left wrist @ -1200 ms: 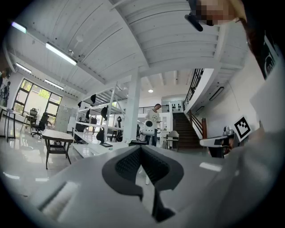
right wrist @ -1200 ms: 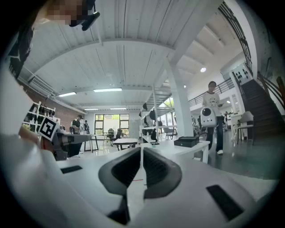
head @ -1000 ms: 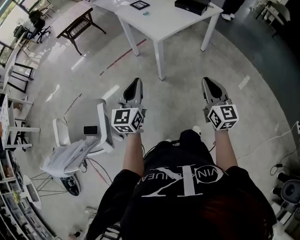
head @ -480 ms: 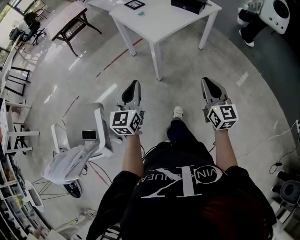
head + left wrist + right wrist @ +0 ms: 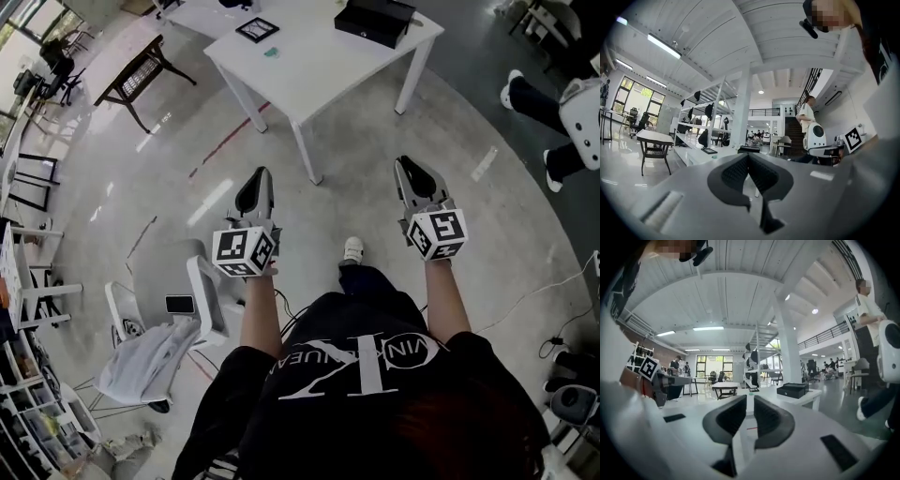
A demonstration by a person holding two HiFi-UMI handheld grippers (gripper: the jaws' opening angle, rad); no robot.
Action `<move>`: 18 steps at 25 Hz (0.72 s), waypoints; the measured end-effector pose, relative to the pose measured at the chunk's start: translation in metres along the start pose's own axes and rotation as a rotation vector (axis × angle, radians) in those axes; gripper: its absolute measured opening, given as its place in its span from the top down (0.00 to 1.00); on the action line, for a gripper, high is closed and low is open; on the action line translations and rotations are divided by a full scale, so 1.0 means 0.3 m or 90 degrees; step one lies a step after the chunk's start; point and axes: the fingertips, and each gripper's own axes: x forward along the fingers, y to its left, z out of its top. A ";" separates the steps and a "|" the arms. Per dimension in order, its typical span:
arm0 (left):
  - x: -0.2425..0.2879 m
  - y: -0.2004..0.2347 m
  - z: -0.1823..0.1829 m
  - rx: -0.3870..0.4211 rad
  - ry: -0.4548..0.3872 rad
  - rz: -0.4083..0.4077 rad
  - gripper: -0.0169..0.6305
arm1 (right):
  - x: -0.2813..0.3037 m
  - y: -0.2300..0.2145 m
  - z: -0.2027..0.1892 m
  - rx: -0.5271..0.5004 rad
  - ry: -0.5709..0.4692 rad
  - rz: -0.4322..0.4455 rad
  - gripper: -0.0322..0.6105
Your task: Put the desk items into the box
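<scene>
A white table stands ahead across the concrete floor. On it lie a black box, a black framed square item and a small teal piece. My left gripper and right gripper are held at waist height, pointing at the table and well short of it. In the left gripper view the left gripper has its pads meeting at the tips, empty. In the right gripper view the right gripper shows only a thin slit between its pads, empty, with the black box far beyond.
A white chair draped with grey cloth and carrying a phone stands at my left. A dark wooden table is at the far left, with shelving along the left edge. Another person's legs are at the right. Cables lie on the floor at the right.
I have walked forward: the white table and its items have come nearer and lower in the head view. Both grippers keep the same pose. The other person's legs have shifted at the right.
</scene>
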 end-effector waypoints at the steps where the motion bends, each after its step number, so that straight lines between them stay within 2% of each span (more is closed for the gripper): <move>1: 0.038 0.005 0.001 0.000 0.002 -0.002 0.96 | 0.029 -0.024 0.002 0.002 -0.001 0.001 0.90; 11: 0.330 0.053 0.020 -0.002 0.016 0.000 0.96 | 0.252 -0.225 0.013 0.016 0.008 0.014 0.87; 18: 0.474 0.057 0.040 -0.001 0.002 0.007 0.96 | 0.351 -0.324 0.030 0.004 0.009 0.035 0.85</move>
